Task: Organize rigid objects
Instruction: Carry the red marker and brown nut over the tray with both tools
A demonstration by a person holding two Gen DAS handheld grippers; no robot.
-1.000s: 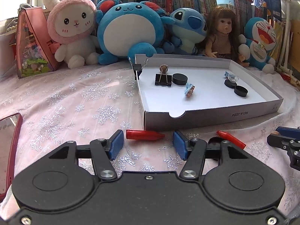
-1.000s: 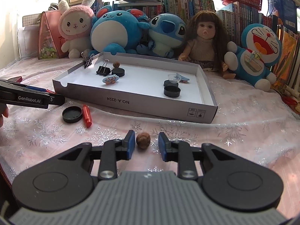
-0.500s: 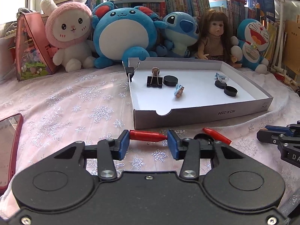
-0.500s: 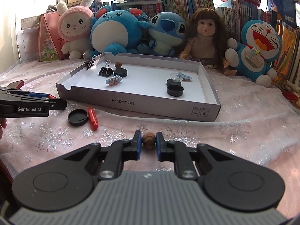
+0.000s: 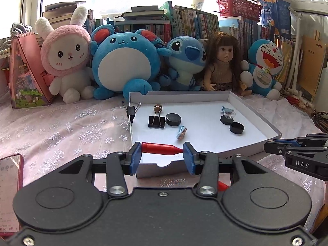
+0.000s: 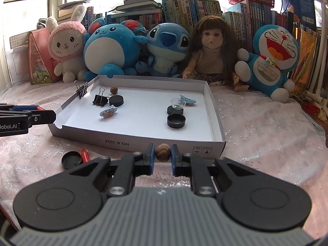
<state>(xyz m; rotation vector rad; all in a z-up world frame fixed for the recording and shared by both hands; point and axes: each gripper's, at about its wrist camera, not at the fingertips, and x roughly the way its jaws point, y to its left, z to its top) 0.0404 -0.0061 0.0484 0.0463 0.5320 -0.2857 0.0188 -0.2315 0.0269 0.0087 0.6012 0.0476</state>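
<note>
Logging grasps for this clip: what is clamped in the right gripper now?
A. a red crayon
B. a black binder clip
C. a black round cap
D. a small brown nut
D: the right gripper has its blue pads pressed on a small brown nut, in front of the white tray.

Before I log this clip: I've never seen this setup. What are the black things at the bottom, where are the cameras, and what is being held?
There is no robot here. A person holds a pair of hand-held tongs in each hand, and each carries a wide-angle camera looking forward along its two fingers, so each picture shows its own tongs at the bottom. In the left view, the left tongs grip a red crayon end to end. In the right view, the right tongs are shut on a small brown nut. Ahead lies a shallow white box on a pink snowflake cloth, already holding binder clips, black caps and hair clips. A black cap and another red crayon wait outside it.
</note>
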